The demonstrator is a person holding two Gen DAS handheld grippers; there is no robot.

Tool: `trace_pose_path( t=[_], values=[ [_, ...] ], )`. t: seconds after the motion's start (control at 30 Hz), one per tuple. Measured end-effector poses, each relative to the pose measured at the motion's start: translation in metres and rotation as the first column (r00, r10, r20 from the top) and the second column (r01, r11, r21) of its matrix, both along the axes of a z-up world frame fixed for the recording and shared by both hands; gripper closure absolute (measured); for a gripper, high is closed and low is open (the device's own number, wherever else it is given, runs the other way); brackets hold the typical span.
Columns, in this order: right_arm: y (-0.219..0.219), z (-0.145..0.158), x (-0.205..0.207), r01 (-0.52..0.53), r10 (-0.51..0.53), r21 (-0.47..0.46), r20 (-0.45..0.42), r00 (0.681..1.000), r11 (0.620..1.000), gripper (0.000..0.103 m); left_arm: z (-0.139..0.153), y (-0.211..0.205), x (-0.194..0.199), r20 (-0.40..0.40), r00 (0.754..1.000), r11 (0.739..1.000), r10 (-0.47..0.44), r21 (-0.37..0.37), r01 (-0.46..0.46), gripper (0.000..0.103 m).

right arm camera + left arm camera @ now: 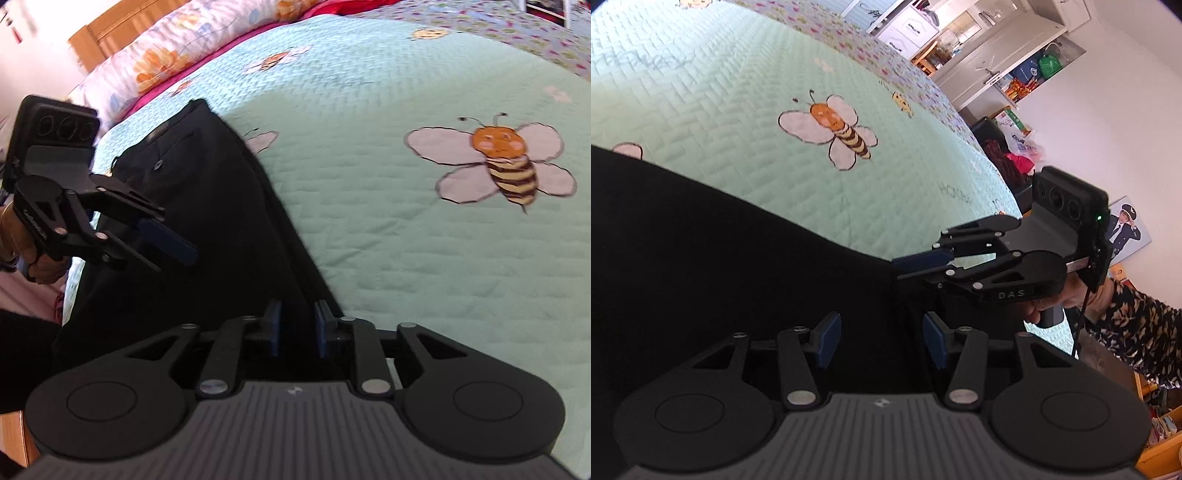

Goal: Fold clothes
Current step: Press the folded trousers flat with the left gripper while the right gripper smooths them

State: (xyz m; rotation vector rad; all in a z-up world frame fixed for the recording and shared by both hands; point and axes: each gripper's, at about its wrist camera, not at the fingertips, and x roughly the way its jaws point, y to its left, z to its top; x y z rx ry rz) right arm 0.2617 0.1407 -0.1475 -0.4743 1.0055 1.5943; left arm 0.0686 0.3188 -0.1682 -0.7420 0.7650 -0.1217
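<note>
Black trousers lie spread on a mint quilt printed with bees. My left gripper hovers open over the dark cloth, with its blue pads wide apart and nothing between them. In the right wrist view the trousers run from the waistband at the far left toward me. My right gripper has its pads close together with black fabric between them, at the trousers' near edge. From the left wrist view the right gripper pinches the cloth's right corner. The left gripper hangs open above the trousers' left side.
A floral pillow and wooden headboard stand at the bed's far end. White shelves with boxes and bags line the wall beyond the bed. A person's patterned sleeve reaches in at the right. Bare quilt stretches to the trousers' right.
</note>
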Motion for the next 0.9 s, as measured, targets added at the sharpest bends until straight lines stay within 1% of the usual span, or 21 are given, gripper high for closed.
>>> trace_pose_path(
  t=[0.07, 0.13, 0.2, 0.3, 0.33, 0.43, 0.53, 0.57, 0.6, 0.67, 0.77, 0.83, 0.87, 0.9],
  values=[
    [0.003, -0.003, -0.001, -0.012, 0.012, -0.004, -0.008, 1.0, 1.0, 0.07, -0.002, 0.001, 0.001, -0.004, 1.0, 1.0, 0.002, -0.003, -0.002, 0.05],
    [0.005, -0.007, 0.0, -0.004, 0.003, -0.012, -0.028, 1.0, 1.0, 0.071, -0.004, 0.001, 0.002, -0.007, 1.0, 1.0, 0.004, -0.006, -0.004, 0.049],
    [0.005, -0.008, 0.001, 0.031, -0.032, -0.014, -0.025, 0.999, 0.999, 0.089, -0.006, 0.002, 0.003, -0.011, 1.0, 1.0, 0.006, -0.008, -0.006, 0.049],
    [0.001, 0.004, 0.001, 0.092, -0.092, -0.005, -0.042, 0.995, 0.996, 0.092, -0.01, 0.003, 0.004, -0.016, 1.0, 1.0, 0.009, -0.012, -0.009, 0.049],
    [0.0, 0.011, 0.0, 0.092, -0.091, 0.009, -0.028, 0.995, 0.996, 0.092, -0.011, 0.004, 0.005, -0.018, 1.0, 1.0, 0.01, -0.014, -0.01, 0.048],
    [0.001, 0.006, 0.008, 0.115, -0.115, 0.005, -0.008, 0.993, 0.993, 0.093, -0.014, 0.005, 0.006, -0.023, 1.0, 1.0, 0.013, -0.018, -0.014, 0.047],
    [0.007, -0.019, -0.002, 0.087, -0.087, -0.002, 0.084, 0.993, 0.996, 0.092, -0.017, 0.006, 0.007, -0.028, 0.999, 1.0, 0.016, -0.022, -0.017, 0.048],
    [0.007, -0.019, -0.003, 0.093, -0.093, 0.004, 0.086, 0.992, 0.996, 0.092, -0.018, 0.006, 0.008, -0.03, 0.999, 1.0, 0.017, -0.023, -0.018, 0.048],
    [0.005, -0.017, -0.002, 0.103, -0.103, 0.007, 0.08, 0.991, 0.995, 0.092, -0.018, 0.006, 0.009, -0.029, 0.999, 1.0, 0.018, -0.024, -0.018, 0.048],
    [-0.002, -0.015, 0.0, 0.121, -0.122, 0.019, 0.064, 0.99, 0.992, 0.092, -0.012, 0.005, 0.013, 0.0, 1.0, 1.0, 0.016, -0.014, -0.016, 0.048],
    [-0.012, -0.002, 0.003, 0.178, -0.179, 0.044, 0.018, 0.984, 0.983, 0.089, -0.001, 0.003, 0.02, 0.044, 0.999, 1.0, 0.014, 0.0, -0.014, 0.047],
    [-0.026, 0.012, 0.001, 0.217, -0.22, 0.068, 0.047, 0.974, 0.974, 0.089, 0.004, 0.002, 0.025, 0.07, 0.998, 1.0, 0.013, 0.007, -0.013, 0.047],
    [-0.034, 0.016, -0.002, 0.226, -0.23, 0.064, 0.072, 0.971, 0.972, 0.089, 0.002, 0.002, 0.028, 0.065, 0.998, 1.0, 0.017, 0.002, -0.017, 0.047],
    [-0.041, 0.017, -0.002, 0.237, -0.24, 0.049, 0.073, 0.968, 0.97, 0.089, 0.0, 0.001, 0.03, 0.061, 0.998, 1.0, 0.021, -0.004, -0.02, 0.047]
  ],
)
